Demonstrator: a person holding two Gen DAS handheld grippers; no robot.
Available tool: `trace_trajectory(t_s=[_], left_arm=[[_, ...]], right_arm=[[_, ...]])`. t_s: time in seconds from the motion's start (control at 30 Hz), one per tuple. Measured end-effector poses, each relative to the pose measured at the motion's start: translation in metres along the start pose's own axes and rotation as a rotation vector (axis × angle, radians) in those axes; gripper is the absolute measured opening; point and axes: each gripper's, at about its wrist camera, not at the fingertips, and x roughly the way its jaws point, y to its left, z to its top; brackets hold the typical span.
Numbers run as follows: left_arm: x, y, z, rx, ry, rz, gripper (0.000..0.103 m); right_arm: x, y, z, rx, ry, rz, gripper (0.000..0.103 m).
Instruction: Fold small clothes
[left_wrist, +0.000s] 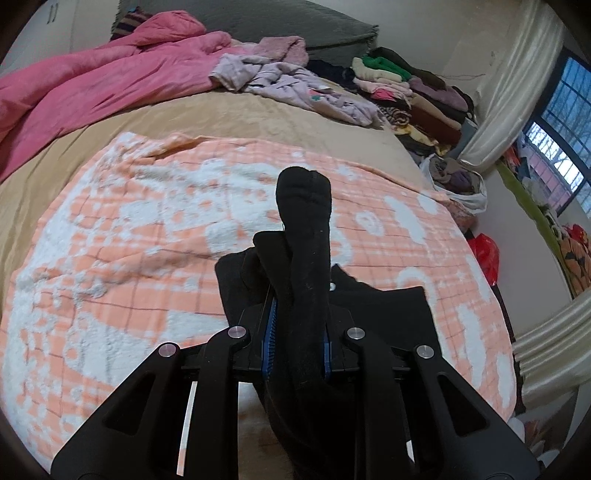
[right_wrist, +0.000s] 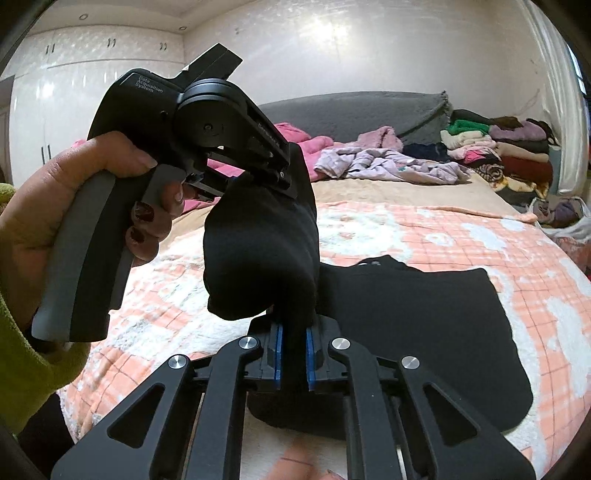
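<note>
A black sock (left_wrist: 306, 236) is pinched in my left gripper (left_wrist: 297, 332), its toe sticking up beyond the fingers. The same sock (right_wrist: 262, 243) hangs between both grippers in the right wrist view: my right gripper (right_wrist: 293, 354) is shut on its lower end, and the left gripper (right_wrist: 284, 173), held by a hand, is shut on its upper end. A flat black garment (right_wrist: 424, 328) lies on the orange-and-white checked blanket (right_wrist: 480, 236) under the sock; it also shows in the left wrist view (left_wrist: 391, 310).
A pink quilt (left_wrist: 92, 85) and lilac clothes (left_wrist: 288, 81) lie at the far side of the bed. Stacked folded clothes (left_wrist: 417, 96) stand at the back right by a curtain (left_wrist: 517, 92). A white bag of clothes (left_wrist: 458, 181) sits beside the bed.
</note>
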Motion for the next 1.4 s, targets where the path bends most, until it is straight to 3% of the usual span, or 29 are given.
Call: trace_trajectory(t_s=[0.37,0.97,1.3,1.37,1.4], left_arm=[[0.023,-0.056,-0.001,0.059,0.023,-0.011,0.011],[0.087,-0.12,-0.02,0.127,0.13,-0.038,0.012],[0.12,-0.138,-0.032,0.139,0.192,-0.032,0.019],[0.124,-0.141,-0.034,0.147,0.193,-0.038,0.025],[0.124,-0.142,-0.035,0.15,0.191,-0.056,0.035]], right_arm=[[-0.018,-0.039,-0.009,0.098,-0.008,-0.023,0.007],[-0.028,-0.083,-0.032,0.209,0.055,-0.064,0.007],[-0.024,-0.102,-0.051,0.273,0.104,-0.081,0.007],[-0.024,-0.104,-0.054,0.285,0.11,-0.077,0.007],[-0.023,-0.104,-0.054,0.287,0.112,-0.077,0.007]])
